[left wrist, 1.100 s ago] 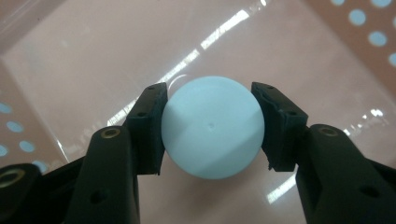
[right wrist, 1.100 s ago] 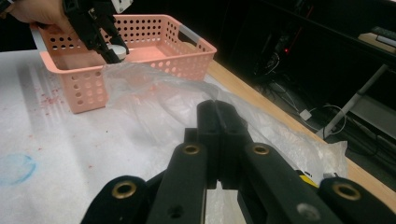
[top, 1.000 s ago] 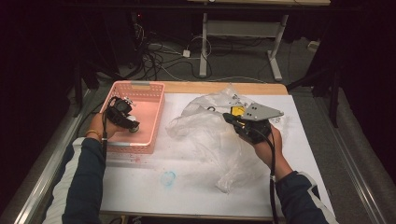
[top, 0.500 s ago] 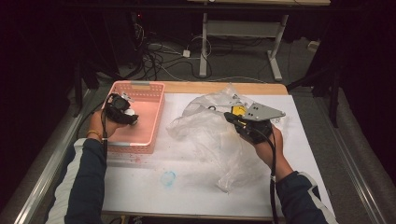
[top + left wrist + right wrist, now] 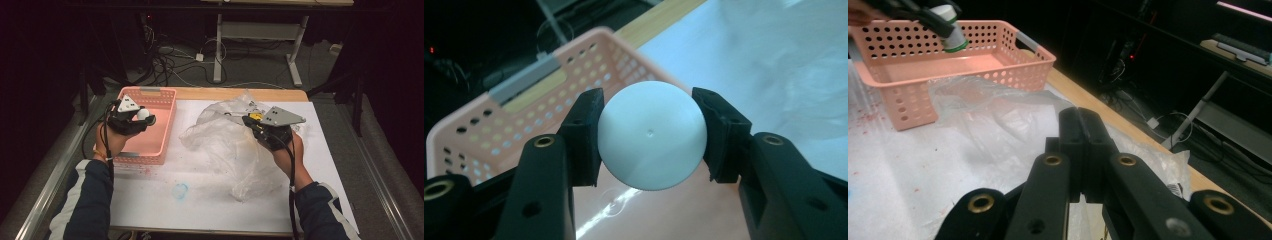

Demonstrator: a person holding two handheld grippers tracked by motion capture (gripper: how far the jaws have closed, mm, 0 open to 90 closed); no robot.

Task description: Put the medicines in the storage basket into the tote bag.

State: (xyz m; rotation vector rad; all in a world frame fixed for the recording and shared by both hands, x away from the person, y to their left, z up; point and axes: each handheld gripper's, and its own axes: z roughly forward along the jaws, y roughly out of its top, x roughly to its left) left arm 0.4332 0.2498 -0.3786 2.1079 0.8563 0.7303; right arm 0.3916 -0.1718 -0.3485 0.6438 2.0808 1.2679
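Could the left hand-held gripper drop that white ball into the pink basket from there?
Probably yes: the left hand-held gripper holds the white ball over the open pink basket, with nothing between them.

room: dark | floor (image 5: 260, 65): grey, cables (image 5: 170, 52) | desk frame (image 5: 255, 35): beyond table

A basket (image 5: 150, 145) sits at the left side of the tabletop (image 5: 200, 210), near its far edge. To its right, a crumpled plastic bag (image 5: 230, 145) spreads across the middle. The left claw (image 5: 142, 116) holds a ball (image 5: 651, 135) above the basket. The right claw (image 5: 248, 120), jaws together, rests on the bag's far right part.
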